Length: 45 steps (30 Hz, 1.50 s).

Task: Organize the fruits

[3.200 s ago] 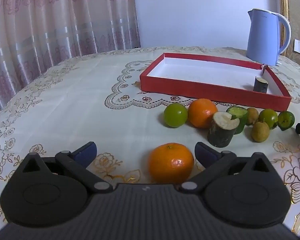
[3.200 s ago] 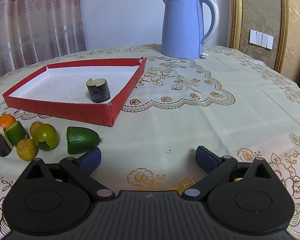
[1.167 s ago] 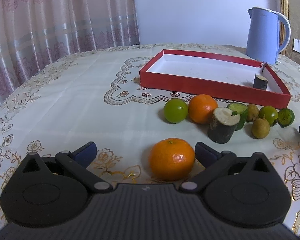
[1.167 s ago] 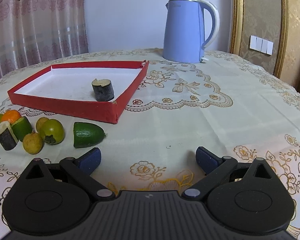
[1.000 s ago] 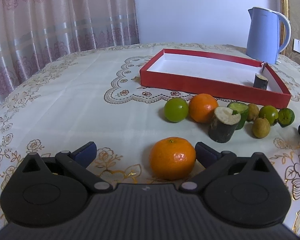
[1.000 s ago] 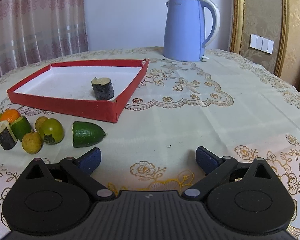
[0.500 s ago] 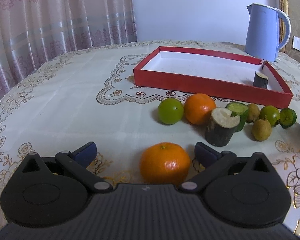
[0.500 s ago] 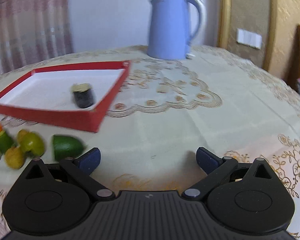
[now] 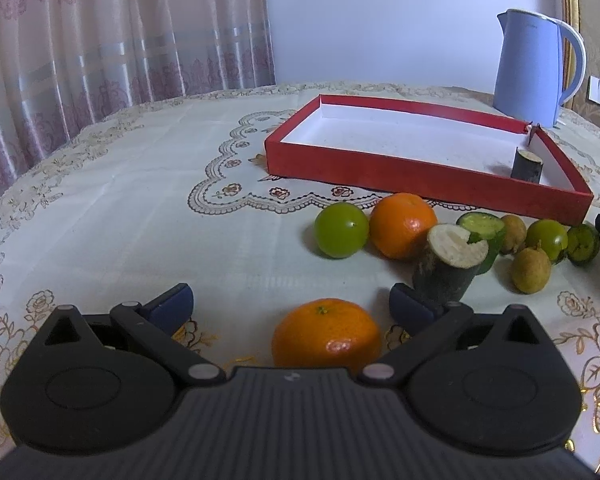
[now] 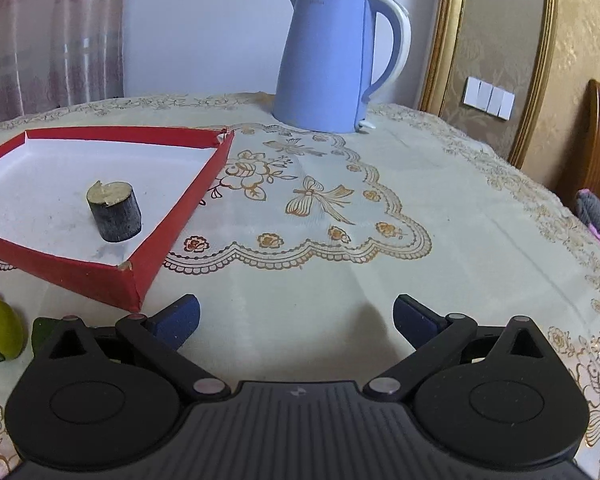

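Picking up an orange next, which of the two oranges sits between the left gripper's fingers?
The lone near orange, between the open left gripper; the other orange sits farther off.

Both wrist cameras sit low over the tabletop (image 9: 140,200), looking forward along their fingers, sharing the red tray (image 9: 420,172) and kettle (image 10: 324,60).

We see our right gripper (image 10: 296,318) spread wide over bare bench (image 10: 380,264), a dark stub (image 10: 114,212) upright in the red tray (image 10: 148,256), blue kettle (image 10: 328,60) behind.
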Motion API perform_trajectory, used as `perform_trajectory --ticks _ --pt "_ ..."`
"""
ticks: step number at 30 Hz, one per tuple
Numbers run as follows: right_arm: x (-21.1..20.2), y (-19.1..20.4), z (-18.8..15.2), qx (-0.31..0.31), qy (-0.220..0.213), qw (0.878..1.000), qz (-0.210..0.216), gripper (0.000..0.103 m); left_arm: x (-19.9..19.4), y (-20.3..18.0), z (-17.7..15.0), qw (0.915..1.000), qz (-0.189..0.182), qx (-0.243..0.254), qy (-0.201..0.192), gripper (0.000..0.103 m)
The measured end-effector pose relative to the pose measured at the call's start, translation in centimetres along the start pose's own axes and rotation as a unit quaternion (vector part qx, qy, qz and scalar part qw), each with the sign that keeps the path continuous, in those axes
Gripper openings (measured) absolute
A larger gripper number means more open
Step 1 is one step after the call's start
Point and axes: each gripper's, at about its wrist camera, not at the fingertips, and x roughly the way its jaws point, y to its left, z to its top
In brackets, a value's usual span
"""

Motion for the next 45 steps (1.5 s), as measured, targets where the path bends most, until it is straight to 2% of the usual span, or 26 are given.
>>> perform_trajectory --ticks 5,13,45 --pt "-0.5 1.3 -0.1 -0.034 -0.013 0.999 -0.027 0.103 -0.1 -0.2 -0.1 1.0 0.004 0.004 -0.003 0.103" --pt "0.6 -2.0 -0.2 0.057 0.017 0.997 0.044 0.103 -0.1 -0.3 -0.1 0.9999 0.009 0.007 -0.006 0.103" --pt "0.8 -1.5 -0.2 0.051 0.019 0.998 0.035 0.103 -0.3 -0.3 -0.2 0.9999 0.01 0.006 -0.008 0.103"
